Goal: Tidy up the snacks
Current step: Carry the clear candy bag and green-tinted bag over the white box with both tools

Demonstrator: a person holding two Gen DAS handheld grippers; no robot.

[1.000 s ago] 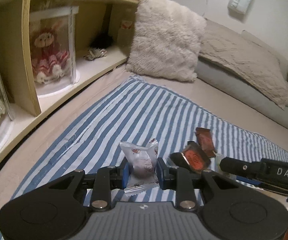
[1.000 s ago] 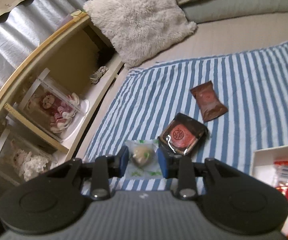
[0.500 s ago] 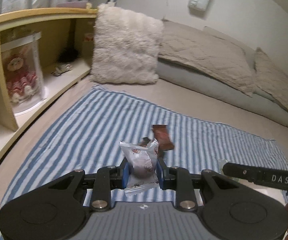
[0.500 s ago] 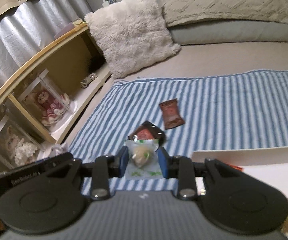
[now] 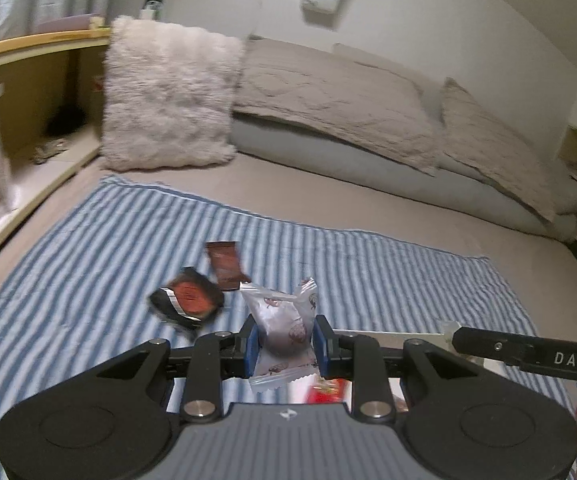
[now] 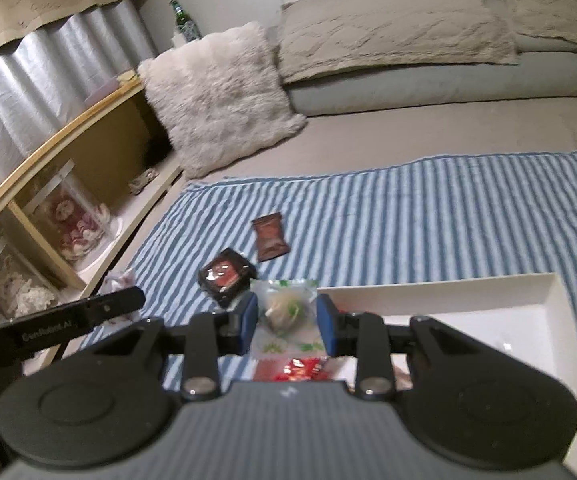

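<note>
My left gripper [image 5: 286, 344] is shut on a silver-white wrapped snack [image 5: 284, 320], held above the near edge of the striped cloth [image 5: 368, 264]. My right gripper [image 6: 286, 316] is shut on a clear green-printed snack packet [image 6: 286, 312], held over the left end of a white tray [image 6: 468, 304]. A red packet [image 6: 298, 368] lies in the tray under the right gripper. A black-and-red snack [image 5: 186, 300] and a brown packet [image 5: 224, 266] lie on the cloth; both also show in the right wrist view, black-and-red snack [image 6: 226, 276] and brown packet [image 6: 270, 236].
A fluffy white pillow [image 5: 168, 96] leans at the far left of the bed. A wooden shelf [image 6: 48, 184] with boxed dolls runs along the left. Grey-beige cushions [image 5: 348, 96] line the back wall. The other gripper's arm crosses each view's lower edge.
Both grippers have swung right and back with their snacks still held. The white tray now lies under the right gripper, and the loose snacks on the cloth sit further off.
</note>
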